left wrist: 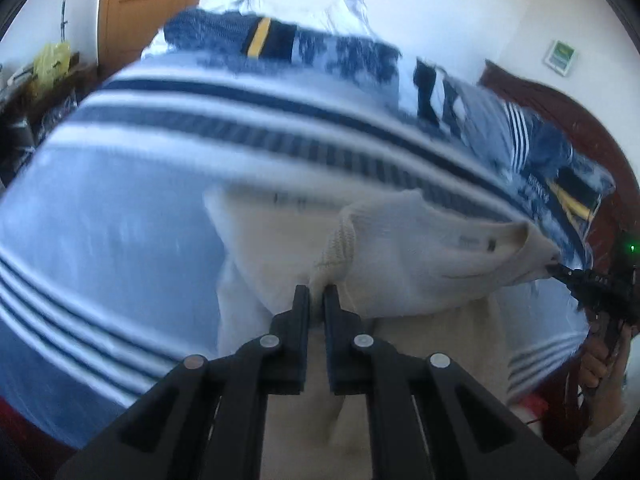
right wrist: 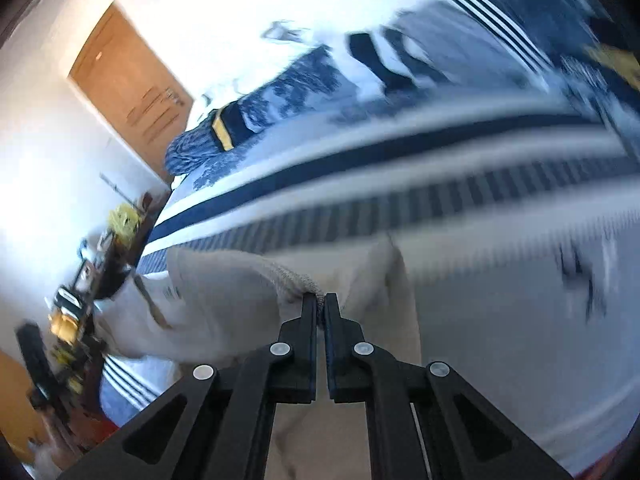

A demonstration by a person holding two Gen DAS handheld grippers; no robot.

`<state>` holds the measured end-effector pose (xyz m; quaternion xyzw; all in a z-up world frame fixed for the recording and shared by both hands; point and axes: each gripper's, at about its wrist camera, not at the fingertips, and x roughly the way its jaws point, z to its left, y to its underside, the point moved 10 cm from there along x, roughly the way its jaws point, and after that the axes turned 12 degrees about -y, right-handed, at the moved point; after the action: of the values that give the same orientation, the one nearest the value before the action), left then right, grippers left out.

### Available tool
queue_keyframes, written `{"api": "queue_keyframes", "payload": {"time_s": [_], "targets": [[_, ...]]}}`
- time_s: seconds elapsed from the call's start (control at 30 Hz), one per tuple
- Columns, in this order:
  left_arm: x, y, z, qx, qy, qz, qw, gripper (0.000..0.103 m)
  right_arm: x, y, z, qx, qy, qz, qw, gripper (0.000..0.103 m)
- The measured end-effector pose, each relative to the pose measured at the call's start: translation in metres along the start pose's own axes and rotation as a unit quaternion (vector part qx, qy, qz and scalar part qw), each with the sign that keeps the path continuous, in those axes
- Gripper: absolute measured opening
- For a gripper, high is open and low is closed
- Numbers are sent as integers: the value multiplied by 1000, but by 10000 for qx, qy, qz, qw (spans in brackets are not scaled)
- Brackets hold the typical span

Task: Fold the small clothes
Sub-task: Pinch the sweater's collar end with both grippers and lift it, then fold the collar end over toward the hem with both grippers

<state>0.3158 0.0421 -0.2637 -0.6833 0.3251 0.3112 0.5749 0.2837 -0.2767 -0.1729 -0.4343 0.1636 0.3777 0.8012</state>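
Note:
A cream knitted garment (left wrist: 404,264) hangs stretched between my two grippers above a bed with a blue and white striped cover (left wrist: 120,208). My left gripper (left wrist: 317,292) is shut on a ribbed edge of the garment. My right gripper (right wrist: 320,300) is shut on another ribbed edge of the garment (right wrist: 240,300). In the left wrist view the right gripper (left wrist: 560,268) shows at the far right, pinching the garment's corner. The garment's lower part hangs down under both grippers. Both views are blurred.
Dark blue patterned clothes (left wrist: 280,44) lie piled at the far side of the bed, also in the right wrist view (right wrist: 280,100). A wooden door (left wrist: 140,4) and a cluttered shelf (left wrist: 36,92) stand at the left. A dark wooden headboard (left wrist: 560,112) rises at the right.

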Motion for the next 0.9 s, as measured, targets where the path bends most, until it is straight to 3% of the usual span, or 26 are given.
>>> {"api": "queue_keyframes", "payload": {"time_s": [0.13, 0.2, 0.23, 0.3, 0.33, 0.4, 0.47, 0.57, 0.63, 0.77, 0.9], "targets": [[25, 67, 5, -223, 16, 578, 9981, 8, 18, 74, -38, 544, 274, 273, 9978, 4], [19, 83, 8, -273, 48, 779, 9966, 8, 14, 92, -41, 705, 182, 235, 9971, 7], [11, 88, 8, -371, 199, 844, 9955, 8, 9, 96, -44, 694, 331, 232, 9968, 7], [-4, 90, 13, -451, 258, 862, 9949, 20, -4, 103, -42, 856, 335, 155, 9956, 10], [-14, 88, 16, -513, 296, 782, 9952, 24, -11, 107, -35, 955, 111, 115, 9953, 15], [-28, 81, 19, -590, 423, 643, 9953, 51, -21, 111, -25, 1127, -218, 36, 9934, 60], [-34, 69, 23, -792, 495, 590, 9939, 61, -25, 109, -18, 1212, -332, -18, 9921, 76], [-22, 51, 34, -1237, 304, 826, 9884, 65, -19, 111, -16, 1479, -461, 65, 9879, 76], [-5, 41, 35, -1428, 319, 1112, 9830, 66, -11, 114, -24, 1989, -542, 82, 9785, 76], [19, 37, 37, -1750, 401, 1455, 9729, 66, 5, 101, -36, 2353, -207, 73, 9717, 76], [41, 38, 39, -2321, 434, 1793, 9550, 66, 32, 93, -43, 2983, -406, 232, 9533, 76]]}}
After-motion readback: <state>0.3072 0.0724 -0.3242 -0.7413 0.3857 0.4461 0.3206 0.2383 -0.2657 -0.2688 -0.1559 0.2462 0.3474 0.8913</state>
